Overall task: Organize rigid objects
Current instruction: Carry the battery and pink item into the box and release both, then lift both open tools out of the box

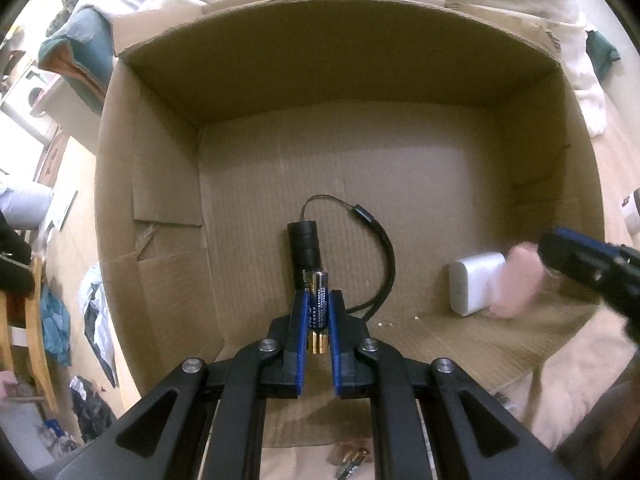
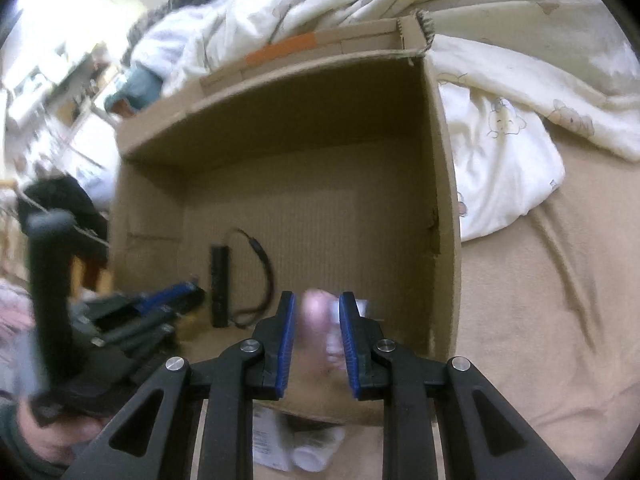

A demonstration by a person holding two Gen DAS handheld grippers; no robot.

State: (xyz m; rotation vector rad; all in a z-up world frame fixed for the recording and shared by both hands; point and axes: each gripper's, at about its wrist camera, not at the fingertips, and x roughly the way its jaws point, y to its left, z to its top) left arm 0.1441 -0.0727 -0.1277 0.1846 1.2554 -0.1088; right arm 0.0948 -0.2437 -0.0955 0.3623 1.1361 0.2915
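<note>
My left gripper [image 1: 318, 300] is shut on a blue and gold battery [image 1: 318, 304], held over the near edge of an open cardboard box [image 1: 160, 184]. A black flashlight with a wrist strap [image 1: 305, 246] and a white power bank [image 1: 474, 282] lie on the box floor. My right gripper [image 2: 317, 306] is shut on a blurred pink object [image 2: 316, 328] over the near right part of the box [image 2: 440, 200]. It shows in the left wrist view [image 1: 536, 256] beside the power bank. The flashlight [image 2: 220, 288] and left gripper [image 2: 188, 292] show in the right wrist view.
The box sits on a beige bedsheet [image 2: 540, 300] with a white duvet [image 2: 500, 140] behind and to the right. Batteries [image 1: 352, 464] lie on the sheet below my left gripper. A white bottle and paper [image 2: 316, 452] lie near the right gripper. Cluttered furniture [image 1: 36, 280] stands at the left.
</note>
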